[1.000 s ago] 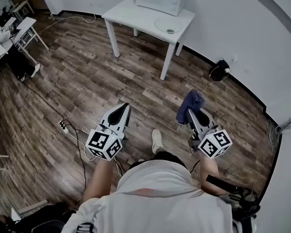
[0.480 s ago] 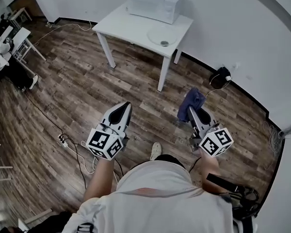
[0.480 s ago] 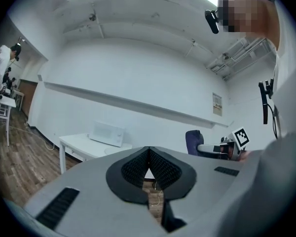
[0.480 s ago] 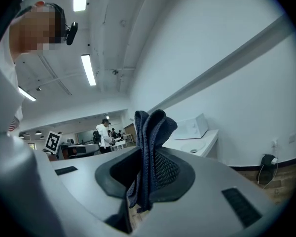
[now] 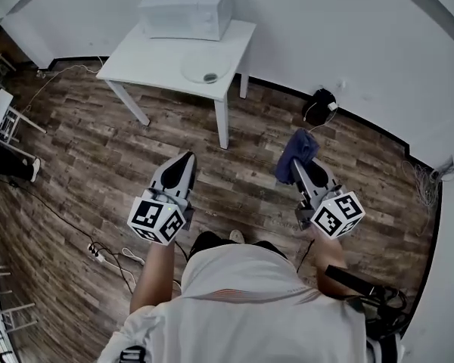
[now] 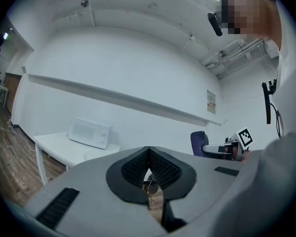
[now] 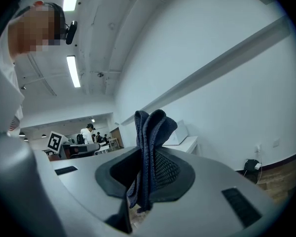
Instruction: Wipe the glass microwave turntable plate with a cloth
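The room has white walls (image 5: 325,29) and a dark wood-plank floor (image 5: 91,150). A white table (image 5: 140,59) stands against the far wall with a white microwave (image 5: 185,12) at its back. The glass plate (image 5: 204,68) lies flat on the tabletop just in front of the microwave, near the table's right front corner. Nothing touches it. Both tools are held out over the bare floor, well apart from the table. The left gripper (image 5: 183,159) has its jaws pressed together with nothing between them. The right gripper (image 5: 299,166) is clamped on a dark blue cloth (image 5: 299,148), which is bunched in folds and sticks up past the jaw tips. In the right gripper view, the lower edge of the cloth hangs below the pads. A power strip (image 5: 97,254) with thin cables (image 5: 132,257) lies on the floor to the person's left. A dark object (image 5: 320,99) with a white cord sits at the foot of the wall, right of the table. A long ledge (image 6: 113,97) runs along the wall above the table. In the right gripper view, strip lights (image 7: 73,70) glow on the ceiling, with people at desks far off.
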`<state>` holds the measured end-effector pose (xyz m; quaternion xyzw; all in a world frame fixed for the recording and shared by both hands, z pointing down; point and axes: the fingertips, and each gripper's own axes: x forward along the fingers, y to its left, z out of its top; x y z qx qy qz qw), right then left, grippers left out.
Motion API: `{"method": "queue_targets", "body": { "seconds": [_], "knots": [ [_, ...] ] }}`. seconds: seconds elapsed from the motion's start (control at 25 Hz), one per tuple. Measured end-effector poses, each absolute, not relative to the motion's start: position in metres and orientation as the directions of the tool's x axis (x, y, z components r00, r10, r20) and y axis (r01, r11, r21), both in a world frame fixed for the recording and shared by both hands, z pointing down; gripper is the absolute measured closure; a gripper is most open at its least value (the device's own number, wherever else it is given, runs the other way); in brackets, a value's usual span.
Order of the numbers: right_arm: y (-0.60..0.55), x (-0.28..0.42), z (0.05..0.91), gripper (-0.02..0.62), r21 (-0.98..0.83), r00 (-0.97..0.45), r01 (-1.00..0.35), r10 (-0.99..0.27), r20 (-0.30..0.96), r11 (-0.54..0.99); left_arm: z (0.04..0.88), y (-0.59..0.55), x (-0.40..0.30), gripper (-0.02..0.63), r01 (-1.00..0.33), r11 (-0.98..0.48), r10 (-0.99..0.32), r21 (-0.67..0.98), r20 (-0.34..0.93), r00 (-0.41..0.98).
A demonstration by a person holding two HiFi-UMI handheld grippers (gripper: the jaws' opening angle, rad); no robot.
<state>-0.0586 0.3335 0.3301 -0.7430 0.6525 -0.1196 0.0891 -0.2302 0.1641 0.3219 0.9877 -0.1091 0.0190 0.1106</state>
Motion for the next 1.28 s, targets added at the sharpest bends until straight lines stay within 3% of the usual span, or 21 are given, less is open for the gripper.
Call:
{"method": "queue_targets", "body": {
  "seconds": [0.6,1.04,1.28],
  "knots": [
    [0.299,0.038,0.333,0.532,-0.268,0.210,-0.938,-0.975,0.071,-0.221,0.331,0.107,-0.113,0.595,-0.132,-0.961,-0.124,0.244,0.048,0.991],
    [0.188,0.144,0.337,0.533,-0.290,0.196,-0.933,-0.977,0.084,-0.212,0.328,-0.015,-0.004,0.595,-0.167,-0.958,-0.152,0.233,0.081,0.985],
    [0.129,0.177,0.353,0.532,-0.326,0.145,-0.931,-0.986,0.083,-0.164,0.325,-0.080,0.026,0.595,-0.251,-0.946,-0.238,0.204,0.090,0.967]
  ]
}}
